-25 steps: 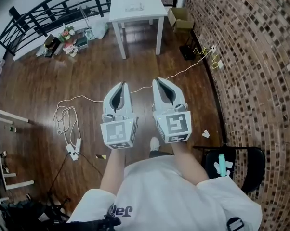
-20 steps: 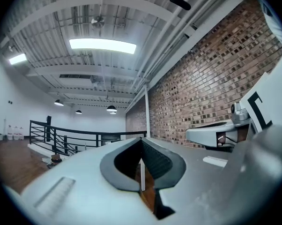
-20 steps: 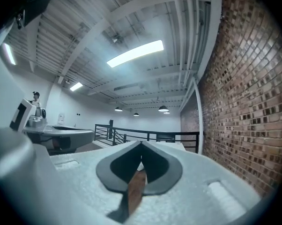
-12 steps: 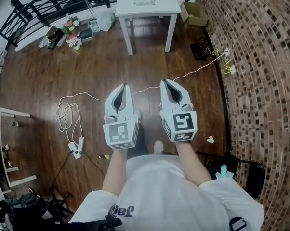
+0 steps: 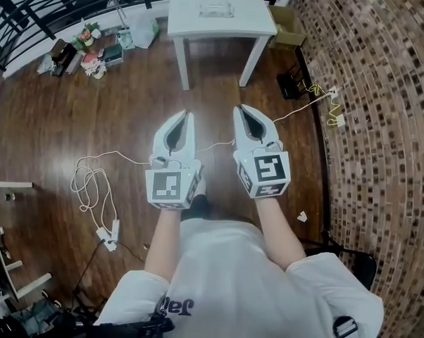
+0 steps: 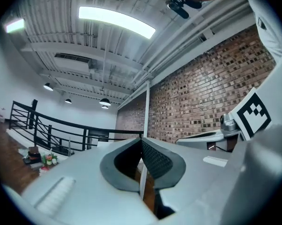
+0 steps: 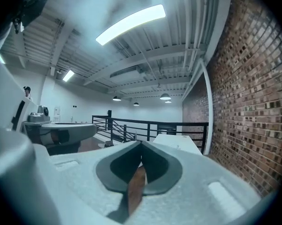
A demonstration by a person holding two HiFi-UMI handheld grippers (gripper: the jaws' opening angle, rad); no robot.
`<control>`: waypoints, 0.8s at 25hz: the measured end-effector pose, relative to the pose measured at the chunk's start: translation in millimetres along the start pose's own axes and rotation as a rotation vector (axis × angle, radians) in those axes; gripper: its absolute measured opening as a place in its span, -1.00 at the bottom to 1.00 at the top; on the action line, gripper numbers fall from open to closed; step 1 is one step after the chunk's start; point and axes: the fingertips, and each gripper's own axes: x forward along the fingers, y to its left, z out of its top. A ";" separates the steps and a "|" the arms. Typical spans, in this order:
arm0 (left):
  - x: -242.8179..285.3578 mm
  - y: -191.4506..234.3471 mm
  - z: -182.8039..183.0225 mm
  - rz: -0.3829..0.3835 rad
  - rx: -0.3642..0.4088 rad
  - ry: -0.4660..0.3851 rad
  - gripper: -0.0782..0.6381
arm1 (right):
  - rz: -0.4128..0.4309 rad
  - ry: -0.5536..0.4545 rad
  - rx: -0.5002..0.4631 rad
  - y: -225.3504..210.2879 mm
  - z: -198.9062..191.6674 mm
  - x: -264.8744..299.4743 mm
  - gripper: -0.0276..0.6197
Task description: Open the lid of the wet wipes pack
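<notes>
The wet wipes pack point(image 5: 217, 8), pale and flat, lies on a white table point(image 5: 198, 21) at the top of the head view, well ahead of both grippers. My left gripper point(image 5: 187, 113) and right gripper point(image 5: 239, 108) are held side by side at waist height over the wooden floor, pointing toward the table. Both are shut with nothing between the jaws. In the left gripper view the left gripper point(image 6: 142, 138) shows its tips meeting. The right gripper point(image 7: 141, 142) is closed too, with the table top point(image 7: 176, 142) far beyond it.
A brick wall point(image 5: 381, 118) runs along the right, with a cardboard box point(image 5: 286, 30) by the table. White cables point(image 5: 92, 182) and a power strip point(image 5: 108, 232) lie on the floor at left. A black railing point(image 5: 50, 5) and bags with flowers point(image 5: 89, 48) stand at the back left.
The person has walked toward the table, which now sits nearer and larger at the top of the head view. Both grippers moved forward together and stayed shut.
</notes>
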 end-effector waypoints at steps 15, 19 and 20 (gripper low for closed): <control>153.9 97.5 -27.9 -0.057 0.002 0.046 -0.73 | -0.108 0.054 0.036 -74.4 -2.9 156.3 -0.94; 211.2 118.7 -32.7 -0.017 0.013 0.066 -0.73 | -0.074 0.045 0.052 -109.0 -4.5 213.0 -0.94; 227.6 126.4 -32.8 -0.002 0.016 0.071 -0.73 | -0.066 0.041 0.052 -118.0 -1.5 229.4 -0.94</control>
